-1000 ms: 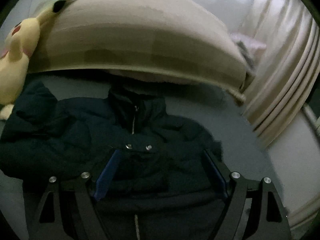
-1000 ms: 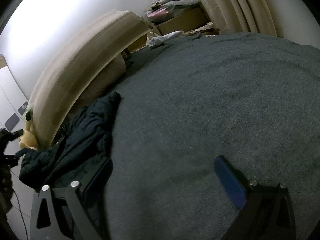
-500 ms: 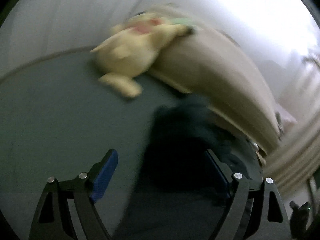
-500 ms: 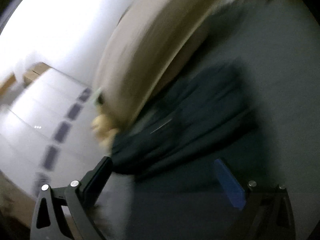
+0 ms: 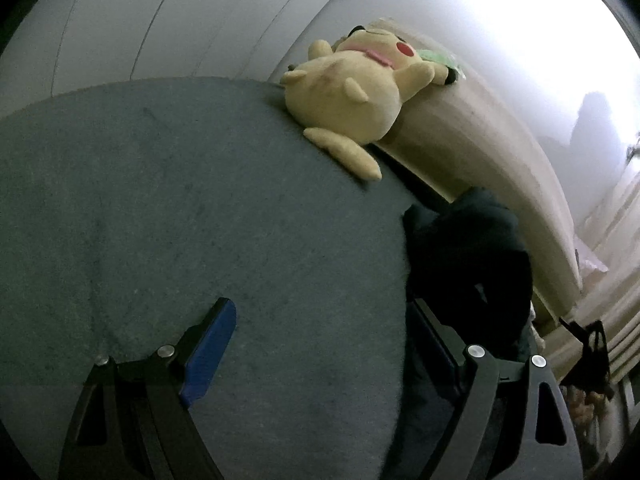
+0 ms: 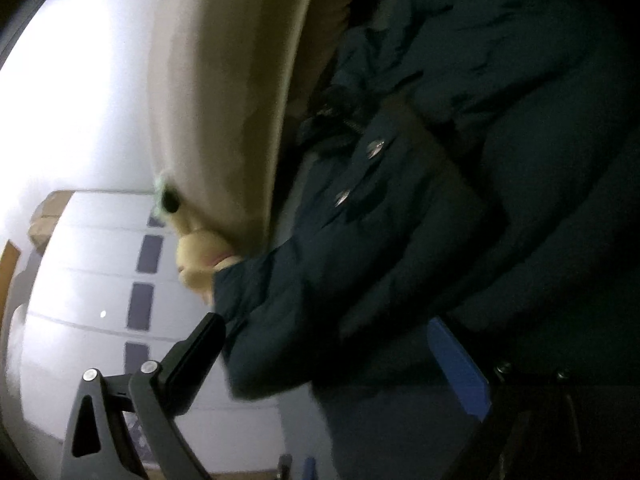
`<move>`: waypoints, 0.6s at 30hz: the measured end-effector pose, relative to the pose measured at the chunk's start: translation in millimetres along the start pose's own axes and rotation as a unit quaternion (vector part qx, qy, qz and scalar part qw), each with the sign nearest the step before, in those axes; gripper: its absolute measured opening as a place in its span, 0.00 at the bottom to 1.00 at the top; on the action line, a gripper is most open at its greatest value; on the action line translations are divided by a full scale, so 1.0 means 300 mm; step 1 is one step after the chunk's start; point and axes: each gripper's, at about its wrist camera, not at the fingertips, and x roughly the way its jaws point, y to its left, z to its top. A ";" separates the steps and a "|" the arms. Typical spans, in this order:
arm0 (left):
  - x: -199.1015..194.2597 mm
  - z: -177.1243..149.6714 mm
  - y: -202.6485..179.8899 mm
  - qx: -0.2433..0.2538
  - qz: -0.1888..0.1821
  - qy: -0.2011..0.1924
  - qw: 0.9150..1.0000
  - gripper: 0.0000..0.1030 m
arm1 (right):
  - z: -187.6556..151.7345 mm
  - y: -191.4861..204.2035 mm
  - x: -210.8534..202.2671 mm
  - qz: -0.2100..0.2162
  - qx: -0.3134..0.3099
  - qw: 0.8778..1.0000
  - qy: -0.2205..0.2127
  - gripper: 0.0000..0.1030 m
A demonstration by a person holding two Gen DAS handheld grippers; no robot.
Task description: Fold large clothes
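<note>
A dark navy puffer jacket lies on the grey bed cover, against the beige headboard. In the left wrist view it fills the right side, and my left gripper is open, its right finger at the jacket's edge, its left finger over bare cover. In the right wrist view the jacket fills most of the frame, with two metal snaps showing. My right gripper is open around the jacket's lower edge, close to the fabric.
A yellow plush toy leans on the headboard's left end, also showing in the right wrist view. White wardrobe doors stand behind the bed. Beige curtains hang at the far right.
Both grippers swung left across the bed. The left now faces the jacket's left edge and the plush toy; the right has come close onto the jacket. Both stay open.
</note>
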 end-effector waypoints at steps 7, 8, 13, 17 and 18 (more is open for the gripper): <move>-0.010 -0.013 -0.009 0.008 -0.004 -0.008 1.000 0.84 | 0.041 -0.034 0.019 -0.015 0.014 1.000 -0.024 0.98; -0.011 -0.014 -0.008 0.007 -0.006 -0.009 1.000 0.84 | 0.043 -0.034 0.015 -0.018 0.014 0.999 -0.024 0.95; -0.003 -0.014 -0.011 0.009 -0.004 -0.008 1.000 0.84 | 0.046 -0.023 0.006 -0.073 0.010 0.997 -0.022 0.63; 0.001 -0.012 -0.012 0.011 -0.004 -0.007 1.000 0.85 | 0.049 -0.012 -0.001 -0.123 -0.002 0.992 -0.021 0.26; 0.000 -0.012 -0.012 0.012 -0.004 -0.007 1.000 0.85 | 0.047 0.000 -0.006 -0.131 -0.013 0.991 -0.024 0.19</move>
